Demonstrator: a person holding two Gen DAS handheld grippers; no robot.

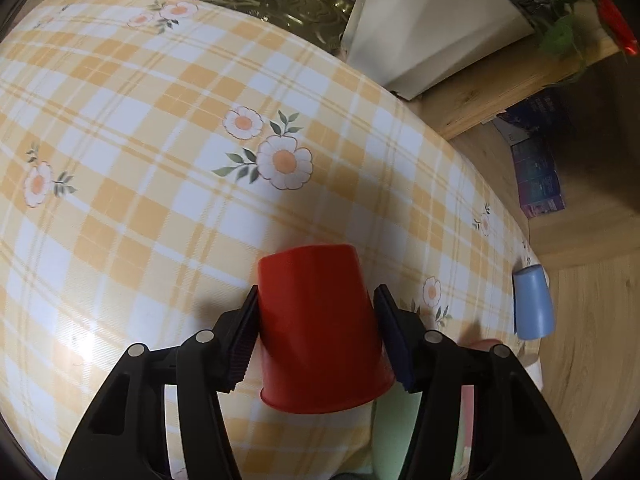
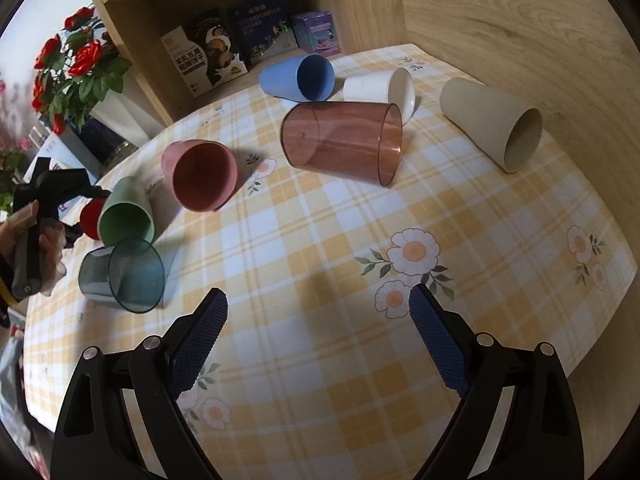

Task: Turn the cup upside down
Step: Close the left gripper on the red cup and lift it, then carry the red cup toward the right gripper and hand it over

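It looks like a home: a table under a floral check tablecloth, a wooden shelf with snack boxes, and potted roses.

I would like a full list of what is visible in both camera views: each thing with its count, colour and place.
red cup: 1, red, held between the left tool's pads, closed base pointing away from the camera
blue cup: 1, light blue, on its side at the far table edge
white cup: 1, white, on its side beside the blue cup
brown transparent cup: 1, on its side, mid-table
beige cup: 1, on its side, far right
pink cup: 1, on its side
green cup: 1, on its side
grey-blue transparent cup: 1, on its side
tablecloth: 1, yellow-white check with flowers
boxes: 3, on the shelf
red flowers: 1 bunch, left
left tool: black, shut on red cup
right tool: black, open, nothing between its pads
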